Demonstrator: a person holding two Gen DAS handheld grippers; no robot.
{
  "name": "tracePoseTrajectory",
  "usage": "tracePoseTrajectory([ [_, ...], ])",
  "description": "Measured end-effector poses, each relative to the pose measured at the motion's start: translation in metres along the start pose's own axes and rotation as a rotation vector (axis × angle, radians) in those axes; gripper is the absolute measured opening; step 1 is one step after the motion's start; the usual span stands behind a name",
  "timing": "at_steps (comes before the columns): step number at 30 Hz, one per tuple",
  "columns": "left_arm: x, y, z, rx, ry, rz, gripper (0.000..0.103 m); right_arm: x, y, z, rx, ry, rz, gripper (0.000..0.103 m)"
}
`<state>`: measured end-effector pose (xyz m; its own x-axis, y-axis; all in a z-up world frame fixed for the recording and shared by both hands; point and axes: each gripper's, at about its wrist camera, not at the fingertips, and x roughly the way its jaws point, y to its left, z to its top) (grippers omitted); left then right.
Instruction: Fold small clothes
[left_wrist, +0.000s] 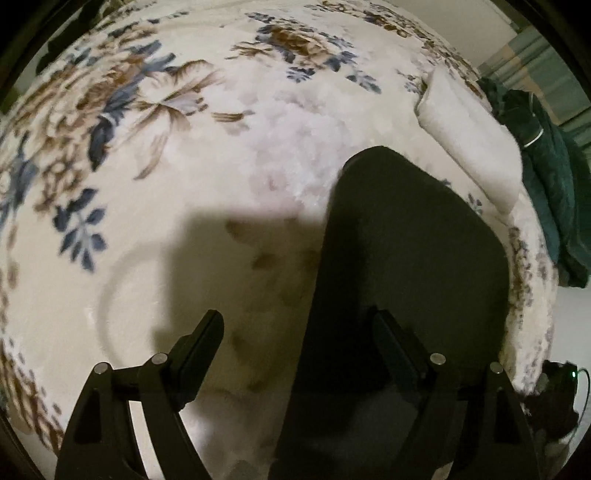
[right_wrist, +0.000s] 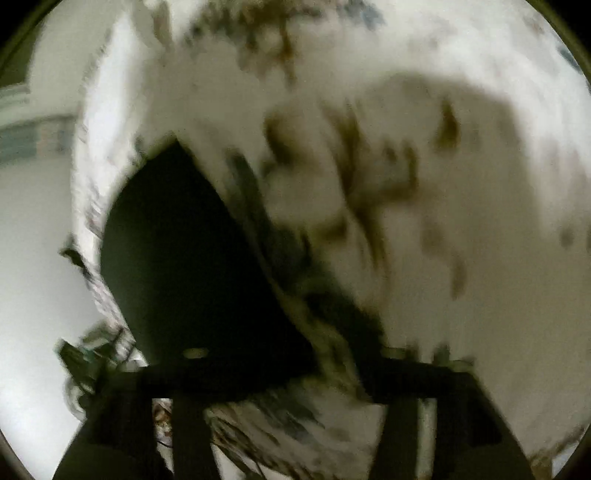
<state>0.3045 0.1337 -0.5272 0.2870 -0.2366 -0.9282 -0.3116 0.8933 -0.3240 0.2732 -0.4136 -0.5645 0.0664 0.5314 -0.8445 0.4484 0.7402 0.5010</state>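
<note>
While both tools gape, the black garment (left_wrist: 406, 266) lies flat, smooth, round-cornered.

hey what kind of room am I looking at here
Probably a bedroom at home: a plush floral blanket covers what looks like a bed, a dark folded garment lies on it, and a green garment is heaped at its edge.

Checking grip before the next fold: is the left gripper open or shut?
Open. The left gripper has its fingers spread wide, one over the floral blanket, one over the black garment.
</note>
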Motion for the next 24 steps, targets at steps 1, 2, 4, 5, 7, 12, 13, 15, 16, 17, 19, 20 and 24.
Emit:
tracePoseTrajectory([
  [1,0.003,0.002,0.001,-0.010,0.008,-0.012,0.082,-0.003,0.001,0.007,-0.010,-0.004,0.018,0.066],
  [2,0.005,0.004,0.002,-0.015,0.015,-0.017,0.082,-0.003,0.004,0.018,-0.028,-0.011,0.053,0.066],
  [4,0.011,0.006,0.004,-0.032,0.028,-0.042,0.082,0.000,0.015,0.034,-0.062,-0.017,0.097,0.066],
  [5,0.013,0.007,0.005,-0.038,0.031,-0.053,0.082,0.005,0.024,0.045,-0.090,-0.024,0.117,0.066],
  [7,0.017,0.007,0.006,-0.043,0.033,-0.071,0.082,0.022,0.043,0.066,-0.142,-0.022,0.152,0.066],
  [12,0.021,0.007,0.008,-0.058,0.032,-0.094,0.082,0.066,0.082,0.100,-0.199,-0.007,0.287,0.046],
  [13,0.021,0.009,0.008,-0.058,0.032,-0.096,0.082,0.067,0.088,0.103,-0.211,-0.029,0.272,0.009],
  [15,0.022,0.010,0.008,-0.060,0.032,-0.103,0.082,0.060,0.093,0.105,-0.188,-0.107,0.253,0.009],
  [16,0.023,0.011,0.008,-0.061,0.032,-0.110,0.082,0.053,0.095,0.105,-0.194,-0.154,0.212,0.008],
  [17,0.023,0.012,0.008,-0.061,0.031,-0.115,0.082,0.051,0.097,0.105,-0.200,-0.180,0.186,0.008],
  [19,0.023,0.014,0.007,-0.056,0.030,-0.122,0.082,0.055,0.095,0.109,-0.200,-0.174,0.146,0.008],
  [20,0.023,0.015,0.007,-0.055,0.031,-0.126,0.082,0.061,0.098,0.113,-0.214,-0.161,0.111,0.008],
  [24,0.022,0.018,0.007,-0.050,0.037,-0.146,0.082,0.066,0.097,0.128,-0.200,-0.039,0.144,0.026],
])
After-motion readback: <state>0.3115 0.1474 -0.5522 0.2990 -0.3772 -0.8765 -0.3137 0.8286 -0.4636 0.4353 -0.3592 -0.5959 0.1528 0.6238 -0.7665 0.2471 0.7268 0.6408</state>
